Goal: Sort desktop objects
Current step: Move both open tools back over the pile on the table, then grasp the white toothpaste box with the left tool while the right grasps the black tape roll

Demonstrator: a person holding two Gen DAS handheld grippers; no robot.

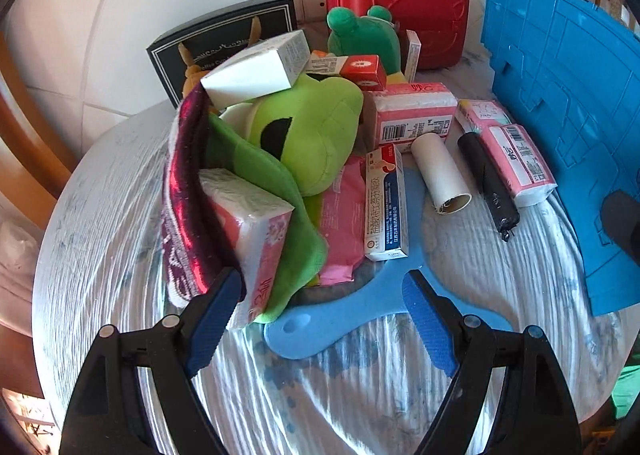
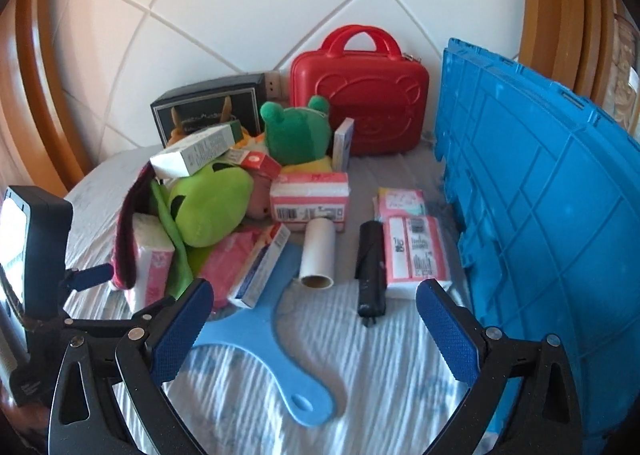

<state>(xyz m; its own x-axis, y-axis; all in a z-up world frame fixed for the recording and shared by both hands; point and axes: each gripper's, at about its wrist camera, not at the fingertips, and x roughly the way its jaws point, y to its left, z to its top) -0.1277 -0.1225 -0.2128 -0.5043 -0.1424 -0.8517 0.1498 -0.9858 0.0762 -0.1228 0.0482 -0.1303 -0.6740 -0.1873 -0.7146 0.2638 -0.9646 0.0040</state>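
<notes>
A pile of objects lies on the round table: a light green plush, a pink tissue pack, a dark red knit cloth, a white roll, a black roll and a blue flat paddle. My left gripper is open, its left finger by the tissue pack and cloth, over the paddle. My right gripper is open and empty, just in front of the white roll and black roll. The left gripper's fingertip shows in the right wrist view.
A blue crate stands at the right. A red case, a black box and a dark green plush are at the back by the tiled wall. Medicine boxes and pink packs lie around.
</notes>
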